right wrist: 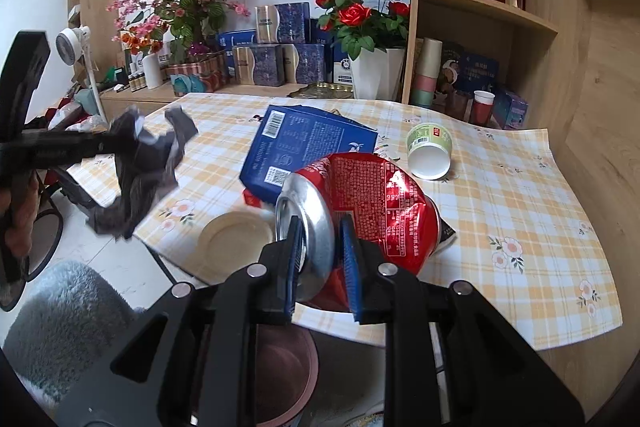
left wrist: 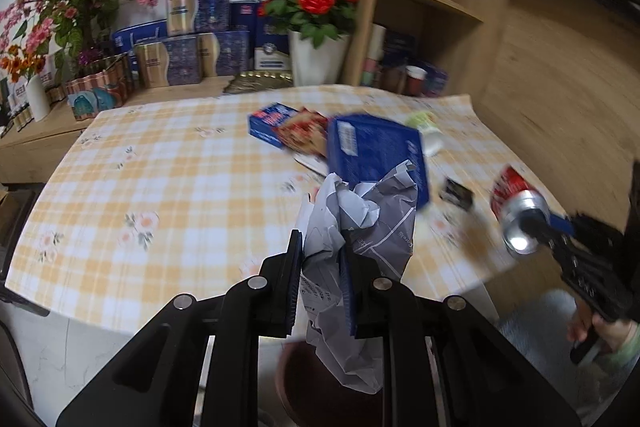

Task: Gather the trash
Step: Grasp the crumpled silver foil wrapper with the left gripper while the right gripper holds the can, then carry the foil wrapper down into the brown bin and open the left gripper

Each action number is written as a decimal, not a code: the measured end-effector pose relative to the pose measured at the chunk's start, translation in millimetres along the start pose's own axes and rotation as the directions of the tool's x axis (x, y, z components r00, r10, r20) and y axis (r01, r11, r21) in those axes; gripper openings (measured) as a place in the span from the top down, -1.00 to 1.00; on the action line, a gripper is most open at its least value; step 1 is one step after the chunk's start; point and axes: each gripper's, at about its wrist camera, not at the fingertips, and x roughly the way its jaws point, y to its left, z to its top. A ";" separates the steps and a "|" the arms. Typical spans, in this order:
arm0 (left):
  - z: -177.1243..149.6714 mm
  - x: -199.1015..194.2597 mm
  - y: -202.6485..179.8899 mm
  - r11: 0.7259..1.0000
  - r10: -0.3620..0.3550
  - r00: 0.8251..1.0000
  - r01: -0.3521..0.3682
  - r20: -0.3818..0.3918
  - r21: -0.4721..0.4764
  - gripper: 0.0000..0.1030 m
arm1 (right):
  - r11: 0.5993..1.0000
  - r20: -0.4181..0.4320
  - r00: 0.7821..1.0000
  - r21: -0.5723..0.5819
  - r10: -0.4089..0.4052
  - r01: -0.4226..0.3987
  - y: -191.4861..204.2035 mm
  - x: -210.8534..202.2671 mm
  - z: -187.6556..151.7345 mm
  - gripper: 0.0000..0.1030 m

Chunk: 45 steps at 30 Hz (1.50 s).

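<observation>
My left gripper (left wrist: 322,251) is shut on a crumpled grey and white paper (left wrist: 360,227), held off the table's near edge above a dark round bin (left wrist: 320,387). It also shows in the right wrist view (right wrist: 140,163). My right gripper (right wrist: 320,239) is shut on a crushed red soda can (right wrist: 360,211), above a brown bin (right wrist: 280,367). The can also shows in the left wrist view (left wrist: 516,207). On the checked tablecloth (right wrist: 520,211) lie a blue box (right wrist: 308,151), a green paper cup on its side (right wrist: 430,151) and a round white lid (right wrist: 236,239).
A second blue box with a red picture (left wrist: 284,125) and a small black item (left wrist: 456,193) lie on the table. Potted roses (right wrist: 368,27), stacked boxes and a wooden shelf (right wrist: 480,7) stand behind. A grey rug (right wrist: 64,315) lies on the floor at left.
</observation>
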 end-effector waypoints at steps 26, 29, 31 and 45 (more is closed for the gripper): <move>-149.2 91.1 -67.7 0.998 -0.051 0.948 0.056 -0.315 0.007 0.63 | 0.998 -0.033 0.999 0.062 0.020 -0.018 -0.2 -44.3 -63.1 0.56; -154.0 104.4 -77.1 0.997 -0.060 0.941 0.075 -0.333 0.033 0.63 | 0.997 -0.056 0.998 0.079 0.024 -0.019 -1.9 -39.8 -71.4 0.56; -156.3 110.5 -81.9 0.995 -0.062 0.939 0.085 -0.340 0.054 0.62 | 0.996 -0.064 0.998 0.091 0.029 -0.023 -4.9 -37.4 -73.4 0.56; -129.7 56.5 -43.0 0.994 0.038 0.996 -0.045 -0.080 -0.095 -0.77 | 0.995 -0.098 0.994 0.089 0.052 -0.043 -2.3 -28.0 -83.7 0.56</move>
